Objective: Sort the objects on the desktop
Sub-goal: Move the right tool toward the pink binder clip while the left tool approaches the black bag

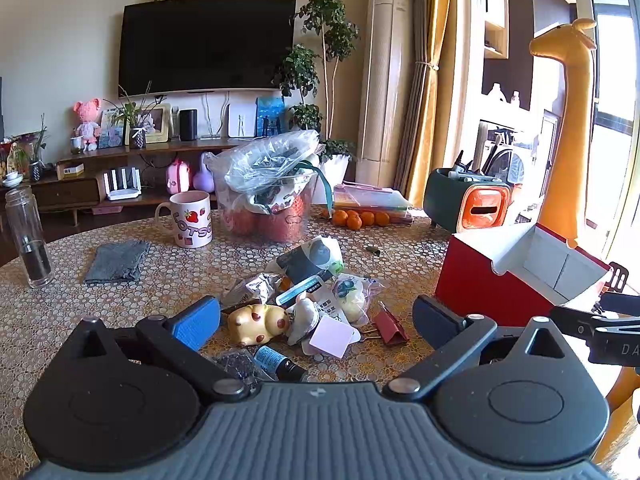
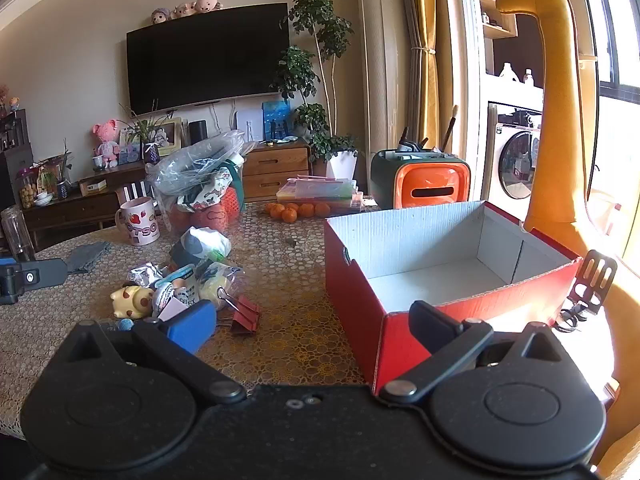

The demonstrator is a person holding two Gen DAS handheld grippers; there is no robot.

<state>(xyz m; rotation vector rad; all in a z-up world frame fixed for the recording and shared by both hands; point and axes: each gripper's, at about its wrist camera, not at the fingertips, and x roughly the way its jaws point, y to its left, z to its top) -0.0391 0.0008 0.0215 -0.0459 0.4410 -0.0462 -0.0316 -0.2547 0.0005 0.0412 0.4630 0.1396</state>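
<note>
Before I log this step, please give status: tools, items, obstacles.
Left tool and right tool open, empty. Pile of small mixed items unsorted on table; red cardboard box empty. Nothing blocking.

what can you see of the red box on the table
The red box is an open-topped corrugated cardboard carton, glossy red outside and plain white inside. It stands upright on the patterned table, right of the pile of small items, and looks empty where its floor shows. One red wall has a small grommet hole. Its near corner lies behind the right claw.
</note>
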